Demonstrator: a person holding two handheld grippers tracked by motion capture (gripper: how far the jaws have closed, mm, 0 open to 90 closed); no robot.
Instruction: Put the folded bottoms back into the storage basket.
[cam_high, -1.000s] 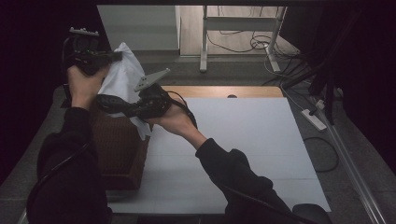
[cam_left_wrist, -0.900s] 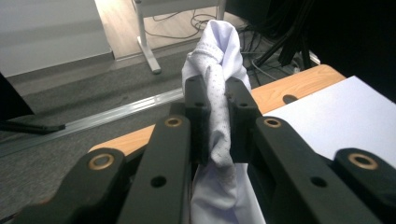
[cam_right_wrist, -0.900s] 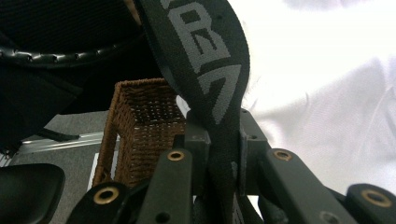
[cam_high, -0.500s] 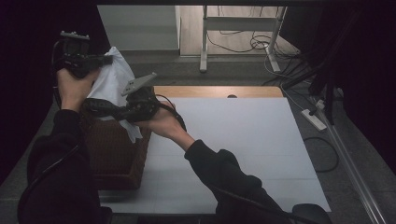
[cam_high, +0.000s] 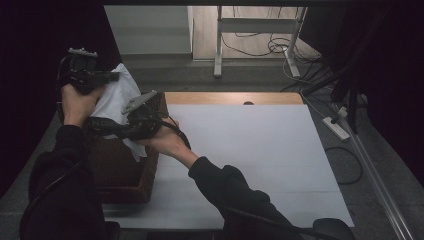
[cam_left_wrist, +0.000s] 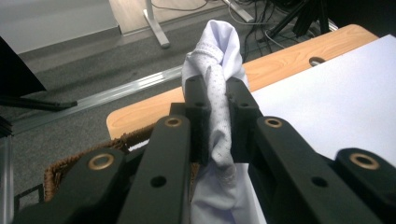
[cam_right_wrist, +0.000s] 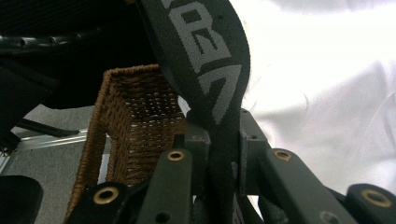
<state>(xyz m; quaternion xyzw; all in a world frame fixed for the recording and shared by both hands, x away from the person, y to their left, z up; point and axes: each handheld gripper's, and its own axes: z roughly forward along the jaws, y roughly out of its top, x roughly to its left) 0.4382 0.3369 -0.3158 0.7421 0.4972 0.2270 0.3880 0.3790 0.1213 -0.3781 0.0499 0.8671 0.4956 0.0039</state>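
white cloth (cam_left_wrist: 218, 70): bunched and pinched between left claw (cam_left_wrist: 215, 100) | black band with grey letters (cam_right_wrist: 205, 60): pinched in right claw (cam_right_wrist: 217, 135) | both above brown basket (cam_right_wrist: 135, 121)

1. The white garment (cam_left_wrist: 219, 93) is thin woven cloth, matt, with a fine dotted texture where it bunches between the jaws.
2. The waistband (cam_right_wrist: 205, 70) is a ribbed elastic strap, black with grey woven letters and a slight sheen.
3. The basket (cam_right_wrist: 135, 121) is brown wicker, rough and open-weave, with a braided rim.
4. The left gripper (cam_left_wrist: 217, 100) and right gripper (cam_right_wrist: 217, 135) have black arms, probably matt plastic, though the dim light makes that hard to judge; their pivot rivets look like brass-coloured metal.
5. The table (cam_high: 260, 150) has a smooth, matt white top that looks like paper or laminate, with a pale wood edge of visible grain.
6. The floor (cam_left_wrist: 70, 79) is grey carpet, rough and speckled.
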